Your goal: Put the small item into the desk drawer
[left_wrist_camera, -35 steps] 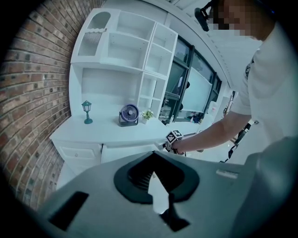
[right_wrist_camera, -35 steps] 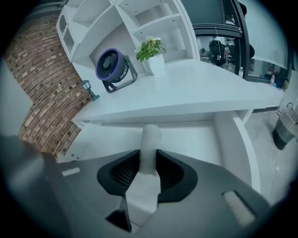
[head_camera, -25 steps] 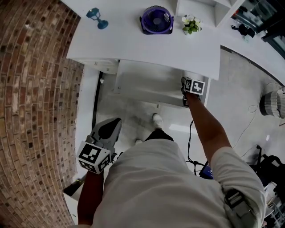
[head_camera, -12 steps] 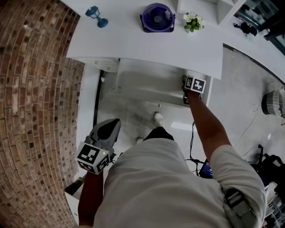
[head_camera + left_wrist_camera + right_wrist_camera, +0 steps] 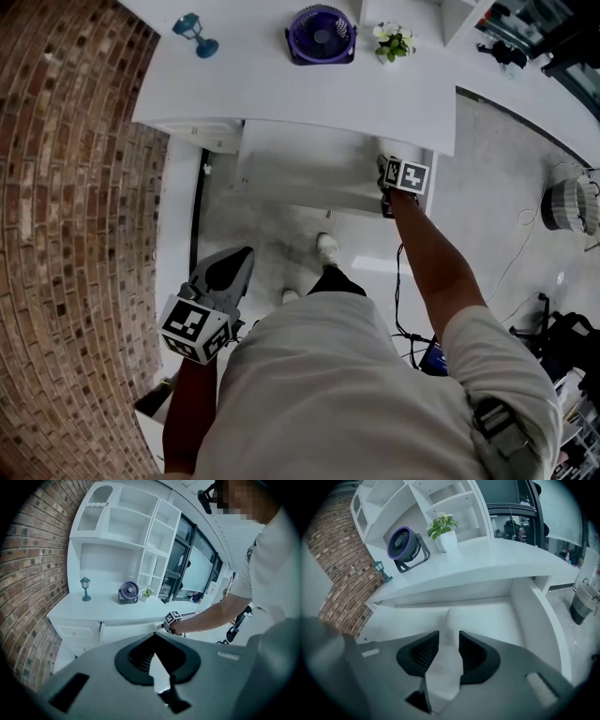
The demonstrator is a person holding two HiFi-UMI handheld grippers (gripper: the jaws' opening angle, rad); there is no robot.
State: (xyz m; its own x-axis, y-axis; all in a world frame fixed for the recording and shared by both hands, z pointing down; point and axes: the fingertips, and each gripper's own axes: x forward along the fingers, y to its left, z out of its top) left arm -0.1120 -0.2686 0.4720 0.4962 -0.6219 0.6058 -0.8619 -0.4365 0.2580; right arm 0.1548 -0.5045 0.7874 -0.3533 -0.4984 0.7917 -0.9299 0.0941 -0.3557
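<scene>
- The desk drawer [image 5: 300, 167] stands pulled out below the white desk top [image 5: 281, 94], ready to take the item.
- The right gripper [image 5: 385, 174] reaches steeply down at the drawer's right front corner, at the end of the person's outstretched arm [image 5: 436, 272]. That angle puts its tips inside the drawer rather than over the desk.
- In the right gripper view a small white item [image 5: 451, 618] with a rounded end stands between the jaws and pokes past their tips, with the drawer floor behind it.
- These jaws have just been opening and are spread wide. The ribbed pads [image 5: 423, 652] lie close along the item's sides and seem to be letting go rather than squeezing, though a light touch cannot be ruled out.
- Judged from this, the item is at or just above the drawer floor and the placing is nearly done. What is left is to draw the gripper clear without dragging the item along.
- The head view does not show the item, because the gripper and its marker cube cover it.
- The left gripper [image 5: 242, 259] hangs low at the person's left side, near the brick wall [image 5: 66, 234] and well apart from the drawer. Its jaws meet at the tips with nothing between them, and it is probably parked there to keep out of the way.
- The purple fan [image 5: 321, 36], potted plant [image 5: 392, 39] and teal lamp [image 5: 192, 36] sit at the back of the desk top, so nothing crowds the reach.
</scene>
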